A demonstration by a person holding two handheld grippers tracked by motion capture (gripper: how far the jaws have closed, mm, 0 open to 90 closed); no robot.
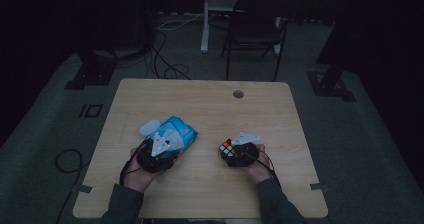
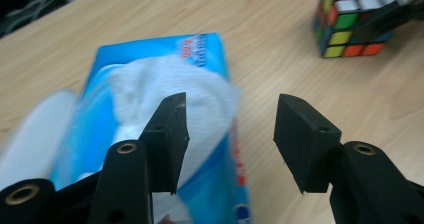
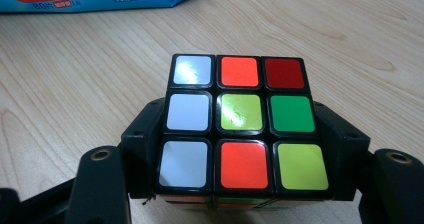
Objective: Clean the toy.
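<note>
High view, right tool (image 1: pixel 235 153) clamping cube (image 1: pixel 227 148), left tool (image 1: pixel 162 149) wide open over tissue pack (image 1: pixel 181 131).

I see 2 items on the wooden table. Rubik's cube (image 3: pixel 242 126): 3x3, black frame, scrambled; top face reads white/orange/red, white/yellow-green/green, white/orange/yellow-green. Sits upright on tabletop, right-centre, clamped at both sides betw my right gripper (image 3: pixel 242 184) jaws. Tissue pack (image 2: pixel 165 129): blue soft wrapper w/ red + white print, lying flat left-centre, well apart from cube. Top opening has white tissue bunched up out of it; white oval flap just beside pack at far-left end.
</note>
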